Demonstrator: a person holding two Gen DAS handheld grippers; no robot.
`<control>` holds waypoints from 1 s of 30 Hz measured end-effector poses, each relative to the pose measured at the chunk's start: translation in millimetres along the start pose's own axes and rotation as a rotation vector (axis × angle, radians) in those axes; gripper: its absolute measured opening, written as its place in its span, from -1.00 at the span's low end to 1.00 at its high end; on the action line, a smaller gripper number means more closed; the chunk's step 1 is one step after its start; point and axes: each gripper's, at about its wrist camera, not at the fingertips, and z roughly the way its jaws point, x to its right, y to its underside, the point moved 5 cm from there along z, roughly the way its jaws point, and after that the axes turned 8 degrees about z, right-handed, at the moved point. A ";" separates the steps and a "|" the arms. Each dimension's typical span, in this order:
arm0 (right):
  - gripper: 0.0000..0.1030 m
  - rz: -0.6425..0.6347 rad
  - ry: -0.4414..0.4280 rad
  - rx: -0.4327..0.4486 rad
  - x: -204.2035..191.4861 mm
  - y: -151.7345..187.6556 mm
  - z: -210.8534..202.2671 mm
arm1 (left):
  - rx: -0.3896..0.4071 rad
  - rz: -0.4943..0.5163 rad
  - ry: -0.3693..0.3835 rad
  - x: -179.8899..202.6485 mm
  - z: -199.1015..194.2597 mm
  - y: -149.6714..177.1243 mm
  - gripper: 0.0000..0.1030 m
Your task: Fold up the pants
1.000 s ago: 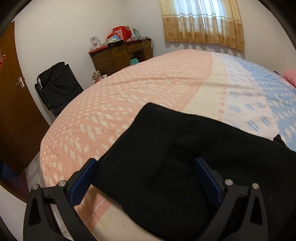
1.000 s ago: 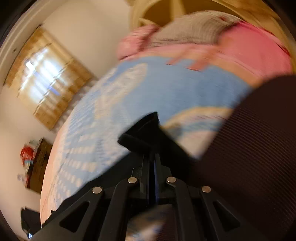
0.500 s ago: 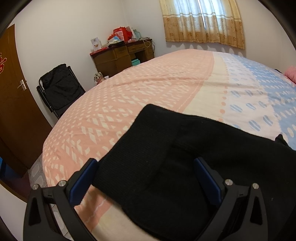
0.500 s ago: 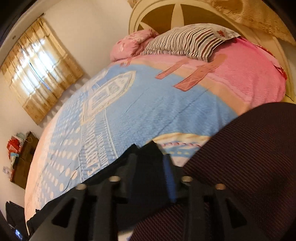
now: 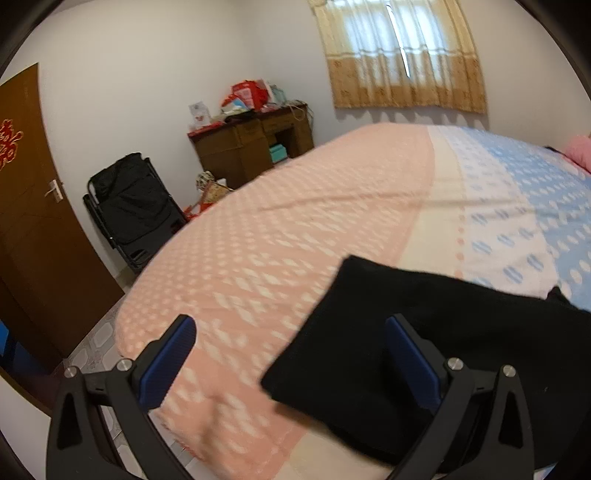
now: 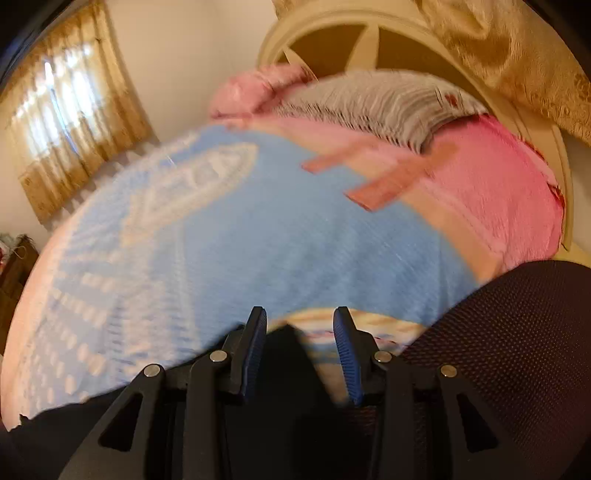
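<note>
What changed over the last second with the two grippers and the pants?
The right gripper let go: it was shut on a peak of the black pants, its jaws have just been opening, and the cloth now lies slack between them. The left gripper drew off to the left; only its right finger is over the pants now. The pants stay folded on the bedspread, and the left jaws stay wide open.

Premises: a home bedroom. Evidence: a large bed [image 5: 332, 229] under a pink-and-blue patterned cover, pillows [image 6: 373, 99] against an arched headboard [image 6: 354, 22], a curtained window [image 5: 402, 55], a cluttered wooden desk [image 5: 251, 144], a brown door [image 5: 29, 206].
</note>
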 end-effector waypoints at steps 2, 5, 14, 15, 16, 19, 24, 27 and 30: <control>-0.23 0.052 -0.035 -0.049 13.7 3.0 5.5 | -0.028 0.021 0.013 12.2 9.9 4.2 1.00; -0.23 0.065 -0.104 -0.092 20.2 7.6 4.2 | -0.081 0.035 -0.001 22.9 22.0 9.3 1.00; -0.23 -0.130 0.015 -0.104 15.3 1.8 28.0 | -0.120 -0.029 0.007 21.0 26.5 7.8 1.00; -0.23 -0.138 0.023 -0.139 18.6 4.5 34.9 | -0.123 -0.039 0.011 20.7 26.6 8.9 1.00; -0.23 -0.143 0.029 -0.156 21.0 7.5 38.0 | -0.125 -0.047 0.014 20.7 26.7 10.1 1.00; -0.23 -0.156 -0.022 -0.170 21.5 11.4 37.5 | -0.131 -0.063 0.014 23.0 27.9 11.5 1.00; -0.23 -0.058 -0.370 -0.291 7.4 24.4 25.1 | -0.129 -0.052 -0.007 26.1 26.6 10.8 1.00; -0.23 -0.053 -0.527 -0.272 -12.3 34.0 1.5 | -0.127 -0.048 -0.015 26.5 26.6 10.8 1.00; -0.23 -0.085 -0.602 -0.298 -37.8 54.7 -7.2 | -0.126 -0.046 -0.019 27.4 27.3 10.7 1.00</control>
